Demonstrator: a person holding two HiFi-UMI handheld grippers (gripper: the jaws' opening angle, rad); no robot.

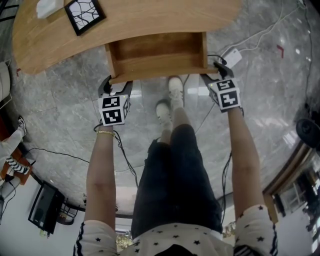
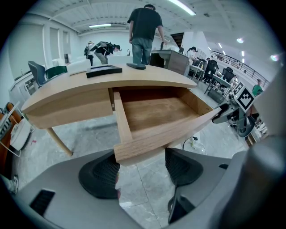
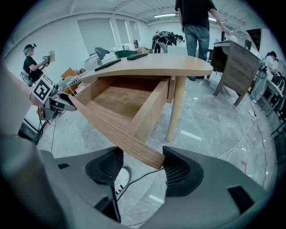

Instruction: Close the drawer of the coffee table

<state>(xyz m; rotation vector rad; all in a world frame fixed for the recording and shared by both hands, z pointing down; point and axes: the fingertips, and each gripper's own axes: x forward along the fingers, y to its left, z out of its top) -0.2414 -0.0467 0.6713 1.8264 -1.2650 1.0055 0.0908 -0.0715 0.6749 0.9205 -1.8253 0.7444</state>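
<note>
Left claw: the left gripper [image 2: 140, 169] has its jaws wide apart. One end of the drawer [image 2: 152, 112] front panel sits in the gap between the pads. They are not pressed onto it, and whether a pad touches the wood cannot be told.
Right claw: the right gripper [image 3: 142, 168] also has its jaws spread. The other end of the same front panel lies in the gap, close against the pad on the right of the frame.
Marker cubes: a left cube [image 1: 114, 110] and a right cube [image 1: 226, 94], one on each gripper, both just below the drawer front in the head view.
Drawer: pulled well out from under the tabletop in the upper centre of the head view, with its bare wooden bottom showing. A gripper is at each front corner.
Coffee table: the coffee table [image 1: 125, 25] has a curved light-wood top across the upper frame. One round leg [image 3: 175, 107] shows in the right gripper view.
On the tabletop: a black-framed square panel [image 1: 84, 14] with a crackle pattern at upper left, and a white object [image 1: 49, 6] beside it at the frame edge.
Floor: grey marble floor [image 1: 60, 115] with cables [image 1: 125, 160] trailing over it.
Person: two white shoes [image 1: 175, 90] between the grippers, just below the drawer.
</note>
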